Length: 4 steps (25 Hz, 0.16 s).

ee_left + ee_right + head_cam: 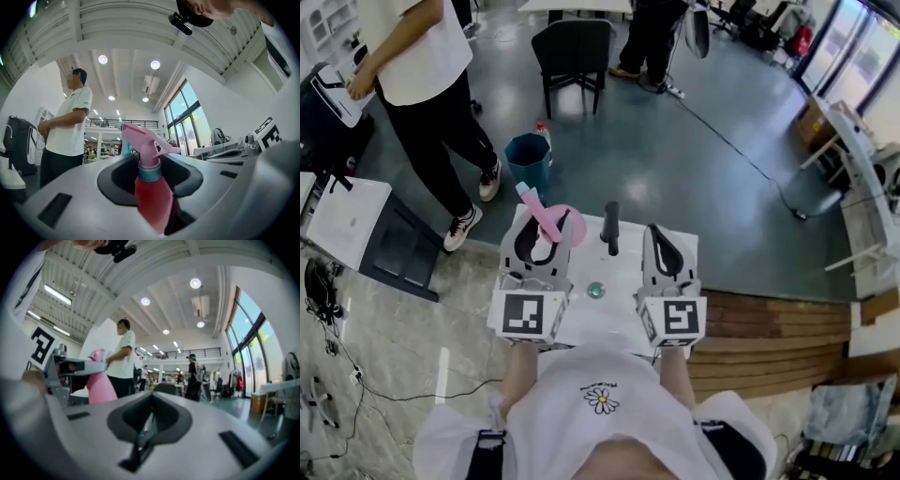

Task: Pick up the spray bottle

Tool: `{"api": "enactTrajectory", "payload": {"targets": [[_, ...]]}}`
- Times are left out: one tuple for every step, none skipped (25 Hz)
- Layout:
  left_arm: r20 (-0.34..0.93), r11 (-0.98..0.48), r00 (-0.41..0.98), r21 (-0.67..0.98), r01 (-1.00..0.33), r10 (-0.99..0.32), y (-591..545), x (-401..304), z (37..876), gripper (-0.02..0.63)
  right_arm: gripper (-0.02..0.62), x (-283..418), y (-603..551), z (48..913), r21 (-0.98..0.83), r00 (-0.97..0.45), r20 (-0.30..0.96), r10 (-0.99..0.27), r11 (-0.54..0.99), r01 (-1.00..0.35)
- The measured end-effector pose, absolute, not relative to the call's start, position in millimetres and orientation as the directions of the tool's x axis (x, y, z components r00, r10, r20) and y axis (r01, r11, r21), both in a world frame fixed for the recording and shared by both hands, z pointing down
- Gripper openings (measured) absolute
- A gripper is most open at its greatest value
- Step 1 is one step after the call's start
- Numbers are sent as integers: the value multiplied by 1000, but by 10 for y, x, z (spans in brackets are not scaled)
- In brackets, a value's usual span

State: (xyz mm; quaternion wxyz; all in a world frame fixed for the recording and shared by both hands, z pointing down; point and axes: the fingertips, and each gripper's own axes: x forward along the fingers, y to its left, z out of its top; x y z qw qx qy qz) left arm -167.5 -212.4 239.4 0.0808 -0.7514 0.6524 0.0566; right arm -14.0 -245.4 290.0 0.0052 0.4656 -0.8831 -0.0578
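Left gripper (542,242), centre-left, is clamped on the bottle (152,197); best held firm and upright. Right gripper (662,247) is closed, empty.

The spray bottle (551,223) sits between the jaws of the left gripper (542,246), over the far left part of the table (581,314). The right gripper (662,251) hangs over the table's right side. Between them, near the far edge, stands what may be a handle (610,228). A bin (528,161) stands beyond the far left corner, with a chair (573,52) behind it.
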Motion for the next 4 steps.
{"api": "enactTrajectory", "payload": {"targets": [[-189, -138, 144, -46, -989, -971, -2119, -1669, 2391, 156, 29, -135, -2451, 2897, 108, -566, -45, -823, 559, -822], [-190, -140, 146, -45, -989, -971, -2115, -1663, 2387, 156, 29, -131, -2448, 2896, 107, -565, -45, -824, 558, -823], [-191, -142, 147, -44, -989, -970, -2111, -1658, 2382, 156, 29, -127, -2445, 2895, 107, -564, -46, -824, 558, -823], [-193, -143, 149, -43, -989, -970, -2108, -1654, 2376, 156, 29, -124, -2442, 2894, 106, -564, -46, -825, 557, -824]]}}
